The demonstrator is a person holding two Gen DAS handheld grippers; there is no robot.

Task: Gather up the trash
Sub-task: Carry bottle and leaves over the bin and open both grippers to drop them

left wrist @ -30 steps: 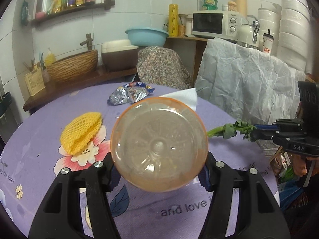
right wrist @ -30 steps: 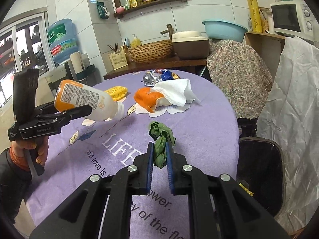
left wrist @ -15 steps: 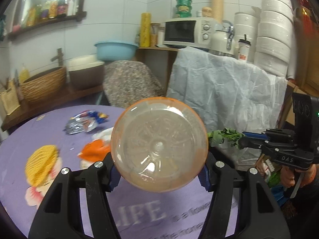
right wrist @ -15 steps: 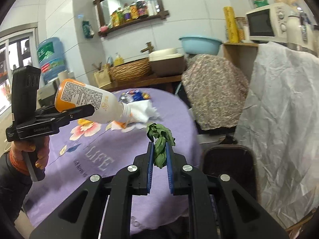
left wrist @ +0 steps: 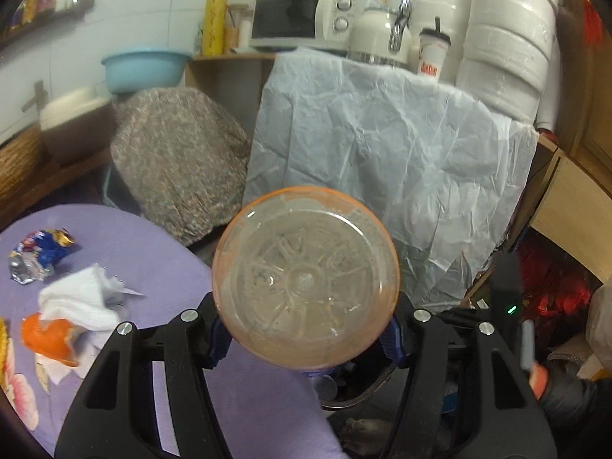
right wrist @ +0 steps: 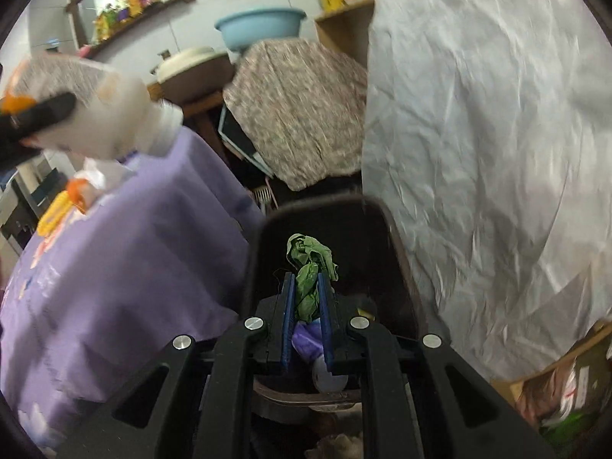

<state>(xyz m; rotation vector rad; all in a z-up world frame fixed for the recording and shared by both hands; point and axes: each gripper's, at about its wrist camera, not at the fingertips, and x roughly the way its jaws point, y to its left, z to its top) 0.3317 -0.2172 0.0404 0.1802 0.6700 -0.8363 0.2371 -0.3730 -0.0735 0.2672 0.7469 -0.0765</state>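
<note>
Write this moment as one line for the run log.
left gripper: shut on bottle | right gripper: shut on green leaf, above black bin | on purple table: tissue, orange peel, foil wrapper

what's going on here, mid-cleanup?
Yes, trash collection. The left gripper is clamped on an empty bottle, seen bottom-on. The right gripper pinches a wad of green leaves over the open black bin beside the table. Neither is dropped yet. A tissue, orange peel and foil wrapper are on the table.
</note>
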